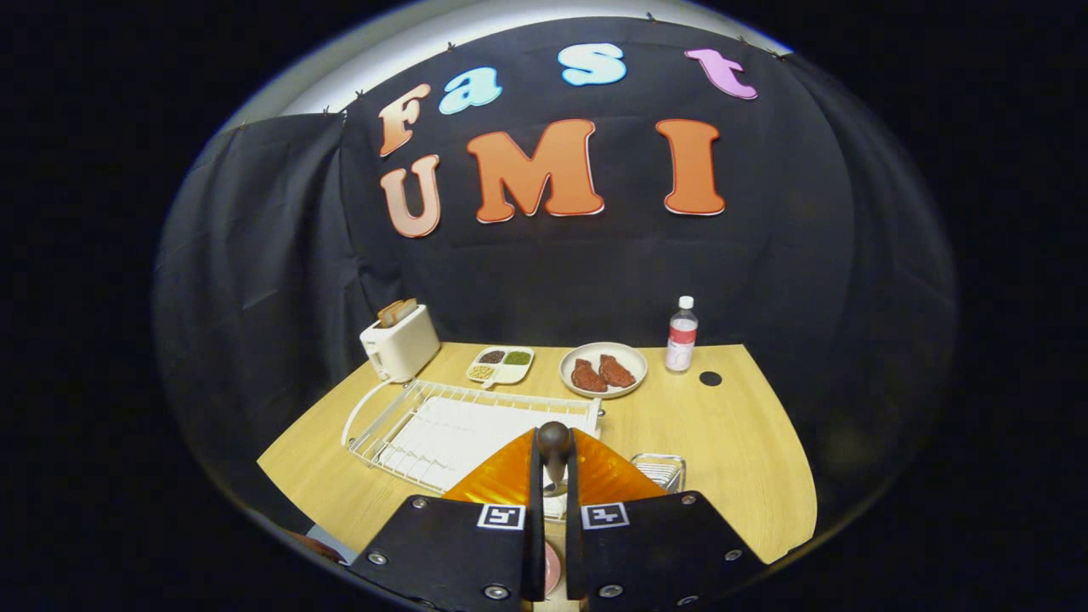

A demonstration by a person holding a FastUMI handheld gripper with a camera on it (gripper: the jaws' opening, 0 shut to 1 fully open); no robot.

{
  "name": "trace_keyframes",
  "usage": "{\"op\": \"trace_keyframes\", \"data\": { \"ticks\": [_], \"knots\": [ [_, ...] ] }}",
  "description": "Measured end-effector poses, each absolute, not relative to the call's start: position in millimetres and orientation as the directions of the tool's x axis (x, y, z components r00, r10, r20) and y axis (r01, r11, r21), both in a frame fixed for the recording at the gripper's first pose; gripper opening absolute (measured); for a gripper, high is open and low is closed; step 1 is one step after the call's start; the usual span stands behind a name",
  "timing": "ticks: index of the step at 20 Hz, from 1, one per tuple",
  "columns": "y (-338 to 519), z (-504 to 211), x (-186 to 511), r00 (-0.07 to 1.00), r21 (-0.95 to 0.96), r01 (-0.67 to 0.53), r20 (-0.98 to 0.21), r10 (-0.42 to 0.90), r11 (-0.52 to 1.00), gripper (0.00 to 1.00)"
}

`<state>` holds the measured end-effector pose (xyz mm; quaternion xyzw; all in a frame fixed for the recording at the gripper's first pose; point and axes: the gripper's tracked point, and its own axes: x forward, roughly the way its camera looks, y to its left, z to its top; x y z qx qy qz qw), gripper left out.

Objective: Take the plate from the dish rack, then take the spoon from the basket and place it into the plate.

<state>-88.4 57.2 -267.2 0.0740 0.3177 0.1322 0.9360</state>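
My gripper (554,503) is shut on the spoon (554,444), whose dark rounded handle end sticks out just beyond the fingertips. Both fingers press on its metal shaft. Right behind and below the spoon lies the orange ribbed plate (501,482), spreading to both sides of the fingers; its near part is hidden by them. The white wire dish rack (399,421) stands just beyond the plate to the left, with nothing standing in it. The small wire basket (661,468) sits just right of the plate.
At the back of the wooden table (739,450) stand a white toaster (399,342), a divided dish of seasonings (501,364), a bowl with two pieces of meat (603,370), a water bottle (681,335) and a dark round cap (710,378).
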Motion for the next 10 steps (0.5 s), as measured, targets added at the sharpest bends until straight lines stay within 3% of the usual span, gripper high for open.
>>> {"op": "trace_keyframes", "data": {
  "ticks": [10],
  "knots": [
    [129.0,-290.6,-128.4,0.637,0.29,-0.382,-0.606,0.477,0.878,0.1]
  ]
}}
